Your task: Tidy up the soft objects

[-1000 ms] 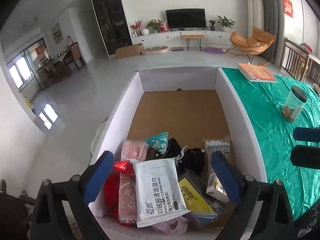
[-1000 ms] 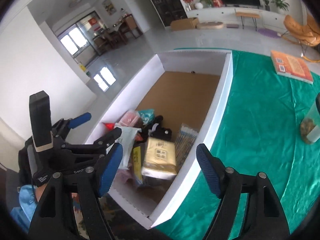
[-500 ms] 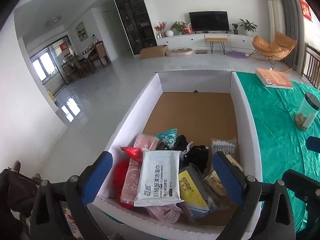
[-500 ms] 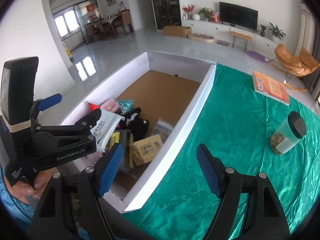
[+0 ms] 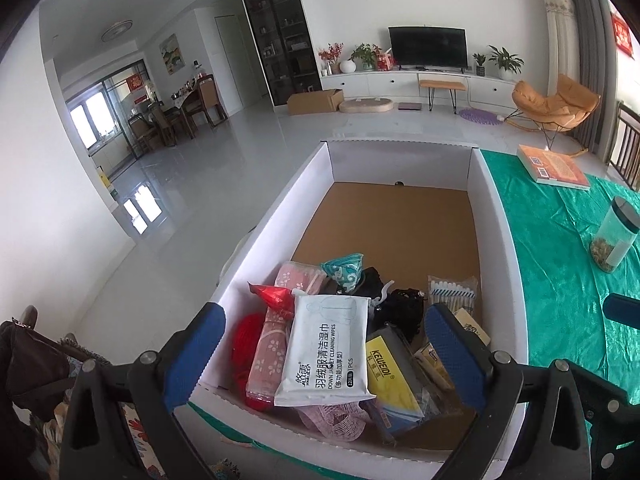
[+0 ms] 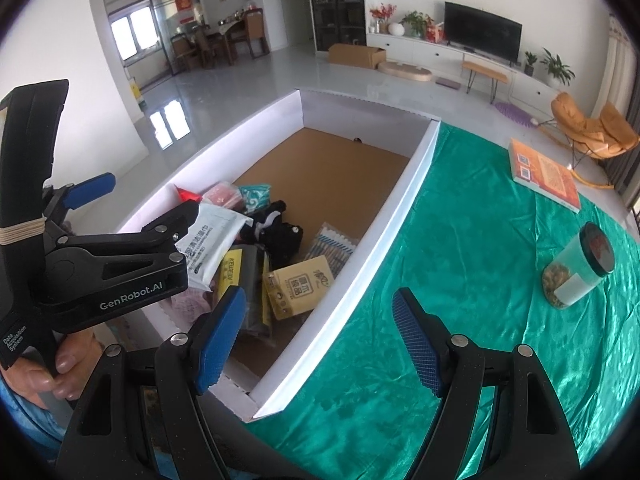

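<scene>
Risk: we are holding left gripper (image 5: 320, 354) and right gripper (image 6: 316, 338) apart, empty; wipes pack (image 5: 326, 354) is overlapping neighbours, inviting double grabs.

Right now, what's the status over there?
Left gripper open, above the wipes pack. Right gripper open, empty, over the box wall. Soft items heaped in the near end; nothing blocking.
</scene>
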Available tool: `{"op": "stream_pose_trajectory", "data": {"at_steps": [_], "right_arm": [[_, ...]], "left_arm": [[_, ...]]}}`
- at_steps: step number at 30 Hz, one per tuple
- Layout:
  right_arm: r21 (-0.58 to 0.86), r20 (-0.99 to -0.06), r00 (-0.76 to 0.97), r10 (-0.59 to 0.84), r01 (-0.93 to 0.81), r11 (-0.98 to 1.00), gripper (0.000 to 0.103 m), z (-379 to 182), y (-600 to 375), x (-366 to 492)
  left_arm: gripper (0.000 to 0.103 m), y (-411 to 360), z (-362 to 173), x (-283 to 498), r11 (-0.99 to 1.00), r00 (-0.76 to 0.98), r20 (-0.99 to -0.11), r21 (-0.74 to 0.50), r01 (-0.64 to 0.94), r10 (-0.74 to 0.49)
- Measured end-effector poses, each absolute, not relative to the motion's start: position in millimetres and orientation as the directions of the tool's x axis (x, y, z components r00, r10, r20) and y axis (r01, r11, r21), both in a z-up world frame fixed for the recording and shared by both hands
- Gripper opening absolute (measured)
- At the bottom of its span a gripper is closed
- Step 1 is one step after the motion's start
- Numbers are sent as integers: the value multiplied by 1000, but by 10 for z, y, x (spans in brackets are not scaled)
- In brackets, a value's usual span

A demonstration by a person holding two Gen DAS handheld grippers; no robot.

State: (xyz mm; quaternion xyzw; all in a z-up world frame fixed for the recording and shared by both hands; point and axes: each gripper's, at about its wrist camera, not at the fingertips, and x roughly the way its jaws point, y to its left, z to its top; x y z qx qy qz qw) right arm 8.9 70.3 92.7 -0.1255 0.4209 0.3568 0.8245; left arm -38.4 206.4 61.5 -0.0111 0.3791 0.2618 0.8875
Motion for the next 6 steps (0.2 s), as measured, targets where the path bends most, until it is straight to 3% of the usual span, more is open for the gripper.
{"op": "stream_pose_trajectory", "data": {"at_steps": [6], "right_arm": [[92, -786, 389, 480, -695, 713, 79, 861, 703, 51]], "left_arm": [[103, 2090, 627, -499, 856, 597, -664, 133, -499, 451]]}}
